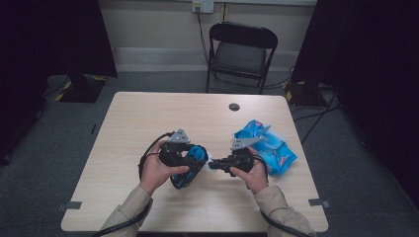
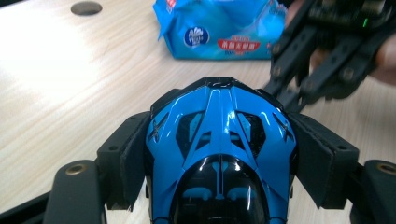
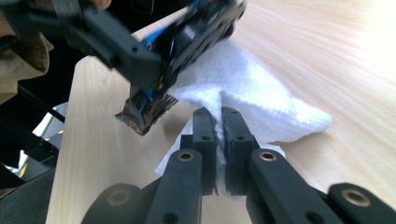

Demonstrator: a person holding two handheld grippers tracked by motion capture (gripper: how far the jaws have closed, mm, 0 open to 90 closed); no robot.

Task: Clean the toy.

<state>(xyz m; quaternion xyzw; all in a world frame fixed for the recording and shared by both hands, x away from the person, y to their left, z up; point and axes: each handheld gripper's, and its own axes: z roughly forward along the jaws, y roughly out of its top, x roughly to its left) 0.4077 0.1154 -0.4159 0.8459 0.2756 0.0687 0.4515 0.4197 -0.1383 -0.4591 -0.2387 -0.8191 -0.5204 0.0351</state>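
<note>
As the left claw [image 2: 219, 154] grips, car [image 2: 219, 140] noses toward packet [image 2: 219, 28]

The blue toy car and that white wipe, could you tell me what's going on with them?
A person at the table works with tongs in each hand. The left tongs clamp a blue toy car, held up off the tabletop. The right tongs are shut on a white wipe that lies against the car's underside, apparently wiping it. A blue wipes pack lies at the right.

The blue wipes packet [image 2: 219, 28] bears a round white logo and a red strip of print, both unreadable.
</note>
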